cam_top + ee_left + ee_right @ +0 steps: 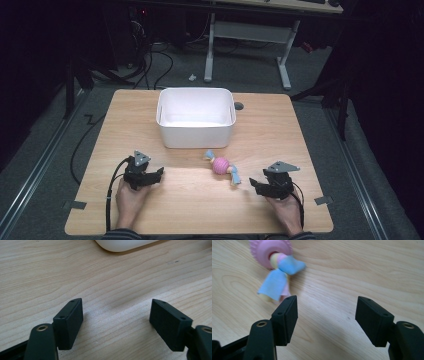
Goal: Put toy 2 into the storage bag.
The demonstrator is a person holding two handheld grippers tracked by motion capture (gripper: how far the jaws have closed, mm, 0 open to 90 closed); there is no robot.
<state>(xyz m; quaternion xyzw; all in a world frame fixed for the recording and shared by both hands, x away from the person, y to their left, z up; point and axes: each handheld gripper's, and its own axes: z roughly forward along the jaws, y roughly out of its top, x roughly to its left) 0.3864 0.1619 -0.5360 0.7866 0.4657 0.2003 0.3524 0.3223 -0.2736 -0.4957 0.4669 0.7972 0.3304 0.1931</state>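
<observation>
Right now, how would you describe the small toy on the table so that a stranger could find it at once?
Start at the white bin on the wooden table. Just in front of its right corner lies the toy, nearer the right gripper. It is a pink ball with pale blue and yellow cloth tails at both ends, the only colourful thing there.

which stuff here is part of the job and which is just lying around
Part of the job:
- pink toy with blue cloth ends, on the table near the right gripper
- white bin, behind the toy
- left gripper, open over bare wood

Just lying about:
- grey tape pieces at the table's front corners
- cables on the floor
- desk frame behind
</observation>
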